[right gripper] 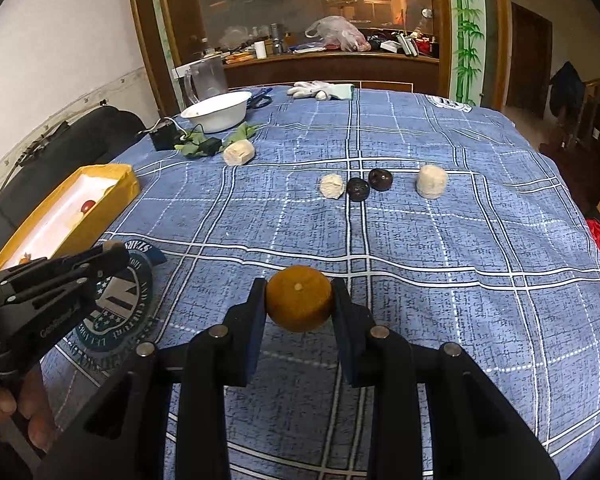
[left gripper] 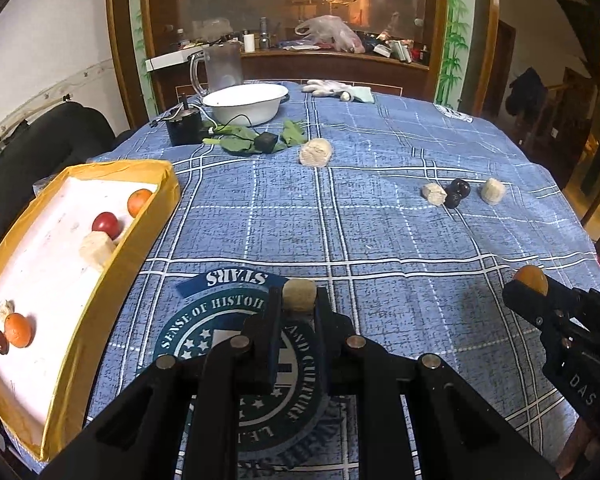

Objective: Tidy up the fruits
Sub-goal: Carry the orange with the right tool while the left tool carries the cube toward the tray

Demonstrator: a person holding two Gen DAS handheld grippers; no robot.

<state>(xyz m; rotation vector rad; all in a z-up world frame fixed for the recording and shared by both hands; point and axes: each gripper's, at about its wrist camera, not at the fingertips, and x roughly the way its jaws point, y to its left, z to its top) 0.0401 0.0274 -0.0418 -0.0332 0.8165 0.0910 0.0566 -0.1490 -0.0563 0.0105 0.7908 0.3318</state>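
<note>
The left gripper pinches a pale cork-like chunk between its jaws, just right of the yellow box. The right gripper clamps a tangerine, farther right of the box above the blue checked cloth. Inside the box lie two oranges, a red fruit and a pale chunk.

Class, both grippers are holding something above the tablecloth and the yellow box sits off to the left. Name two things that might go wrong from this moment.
1. The right gripper pinches the round orange only at its sides, so it might slip out and roll across the tablecloth.
2. The left gripper holds the beige chunk just at its fingertips; it may drop before reaching the yellow box, whose near wall it must clear.
</note>
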